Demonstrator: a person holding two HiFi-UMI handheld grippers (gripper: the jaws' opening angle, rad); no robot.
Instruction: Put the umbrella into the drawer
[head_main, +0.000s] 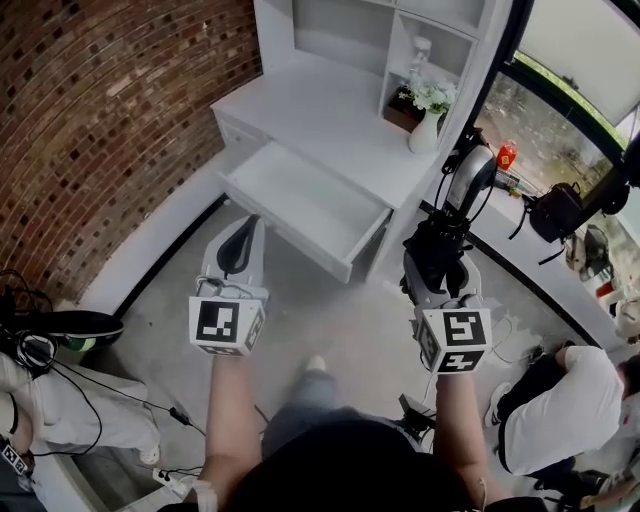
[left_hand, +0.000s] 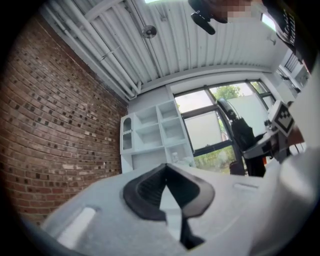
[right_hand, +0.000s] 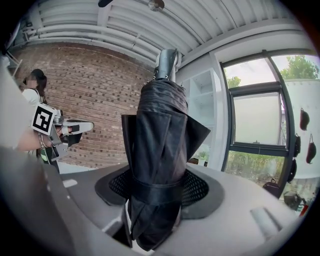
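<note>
Both bare forearms reach forward from the body, side by side and well apart, each with its marker cube uppermost. The left gripper (head_main: 245, 232) points far and slightly right; in its own view (left_hand: 166, 167) the jaw tips meet with nothing between them. The right gripper (head_main: 432, 265) points far, and its jaws are clamped on the folded black umbrella (head_main: 440, 240). In the right gripper view (right_hand: 155, 192) the umbrella (right_hand: 160, 130) stands upright between the pads, gripped at its strap, with the silver handle end at the far tip.

The drawer (head_main: 355, 255) stands pulled out from the white desk (head_main: 300, 110), on the far side of the two grippers and between them. Its white bottom is in full view. The left gripper's tip is near the drawer's near-left corner. The umbrella is just right of the drawer's right front corner, apart from it. Grey floor (head_main: 350, 320) lies open between the grippers and the drawer front. A brick wall (head_main: 90, 120) closes the left side.

At the desk's far right, a white vase (head_main: 424, 133) holds white flowers. A person (head_main: 560, 400) crouches at the near right.
</note>
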